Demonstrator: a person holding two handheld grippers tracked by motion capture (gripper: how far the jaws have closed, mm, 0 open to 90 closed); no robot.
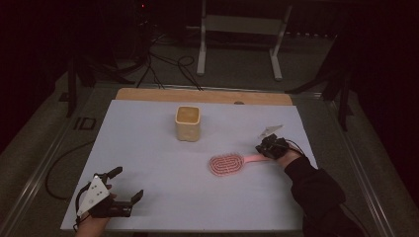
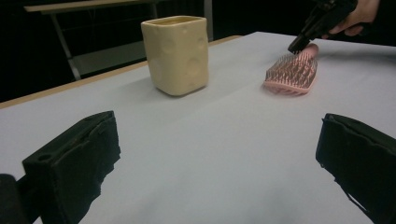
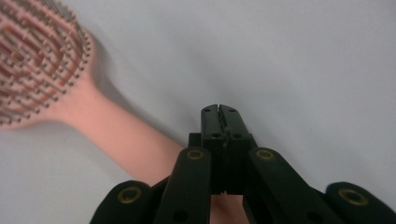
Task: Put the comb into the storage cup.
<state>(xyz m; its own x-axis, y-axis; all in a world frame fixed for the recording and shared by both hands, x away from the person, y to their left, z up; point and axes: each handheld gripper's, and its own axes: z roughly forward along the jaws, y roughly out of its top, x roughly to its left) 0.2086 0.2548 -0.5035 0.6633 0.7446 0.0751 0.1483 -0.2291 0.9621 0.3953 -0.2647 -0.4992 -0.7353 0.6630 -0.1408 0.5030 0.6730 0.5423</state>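
- Black jaws of the left gripper are held wide apart at the near left of the table, with nothing between them; the grey plate on top is seen in the high view.
- A pale sheet is spread over the table, with a strip of wood left bare along the far edge.
- A cream cup is stood upright near the middle, toward the far side, well apart from both grippers.
- A pink brush is laid right of centre, bristles up, its handle pointed toward the right gripper.
- The right gripper's jaws are pressed together in its own view, with nothing seen between them; the handle is passed just beside and beneath them, and whether it is touched cannot be told.
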